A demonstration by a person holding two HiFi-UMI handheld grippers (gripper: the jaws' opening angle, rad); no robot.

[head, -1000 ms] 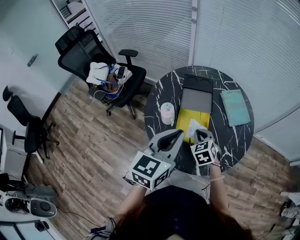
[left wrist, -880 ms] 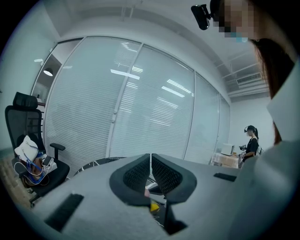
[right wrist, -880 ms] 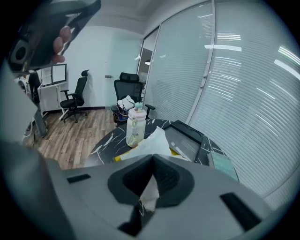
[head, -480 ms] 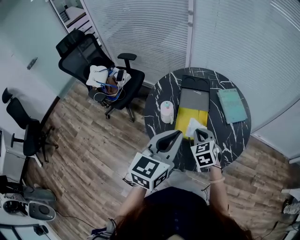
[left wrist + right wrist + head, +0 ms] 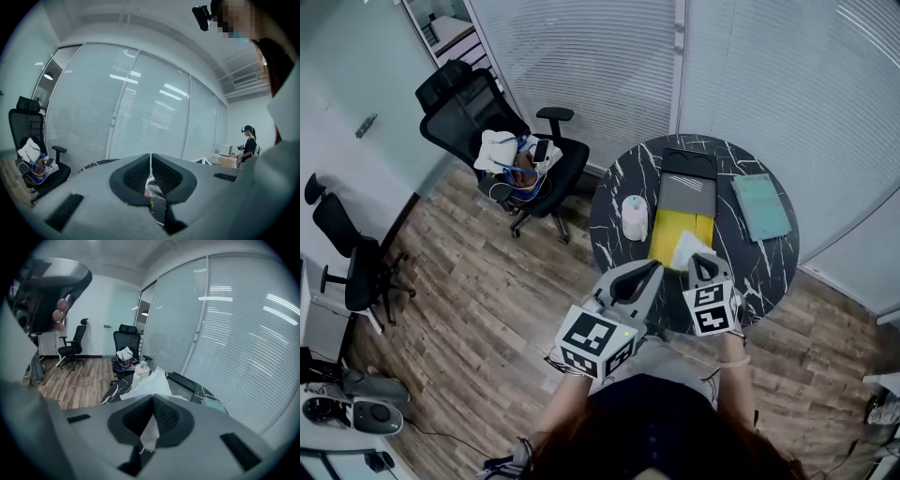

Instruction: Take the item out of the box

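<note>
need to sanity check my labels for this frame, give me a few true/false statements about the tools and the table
1. The right tool is shut on a white sheet. True.
2. The left tool grips the teal notebook. False: its jaws are together on nothing, and the notebook lies flat on the table.
3. The table is round and black with white veins. True.
4. The white container stands at the table's right edge in the head view. False: it stands near the left edge.
</note>
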